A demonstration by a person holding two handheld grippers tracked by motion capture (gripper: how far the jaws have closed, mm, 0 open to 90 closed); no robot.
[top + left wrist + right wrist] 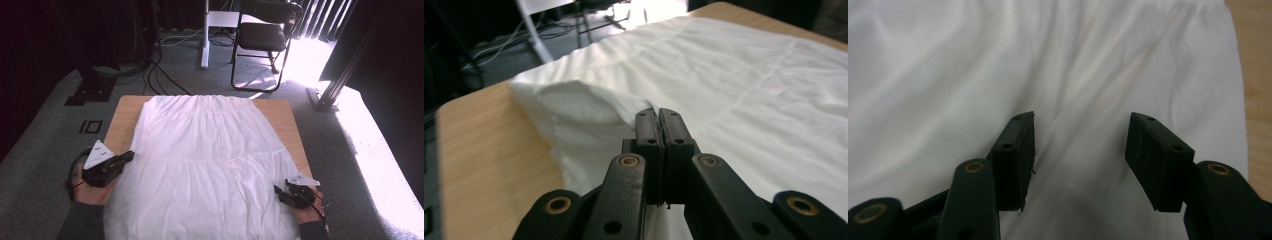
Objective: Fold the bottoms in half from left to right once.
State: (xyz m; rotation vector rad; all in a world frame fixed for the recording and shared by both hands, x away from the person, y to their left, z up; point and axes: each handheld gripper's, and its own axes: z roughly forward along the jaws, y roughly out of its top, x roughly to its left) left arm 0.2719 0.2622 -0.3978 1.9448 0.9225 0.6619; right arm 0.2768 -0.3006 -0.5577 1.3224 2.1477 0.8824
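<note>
A white garment, tiered like a skirt, lies spread flat over most of the wooden desk, its near hem running off the bottom of the high view.

Left hand: comes in from the lower left, forearm in a dark sleeve, gripping the left tongs angled toward the cloth's left edge. In the left gripper view the jaws stand pressed together, pinching a fold of that edge; the cloth rises off the desk there in a small tent.

Right hand: low at the cloth's right edge, near the desk's near-right corner. The right tongs point inward over the fabric. In the right gripper view the jaws stand spread, white cloth behind the gap; I cannot tell whether the pads touch it.

No legible writing, brand or label anywhere.

Hard to make out: the room's far side is very dark, strong sunlight washes out the floor at right, and a folding chair is cut off at the top.
</note>
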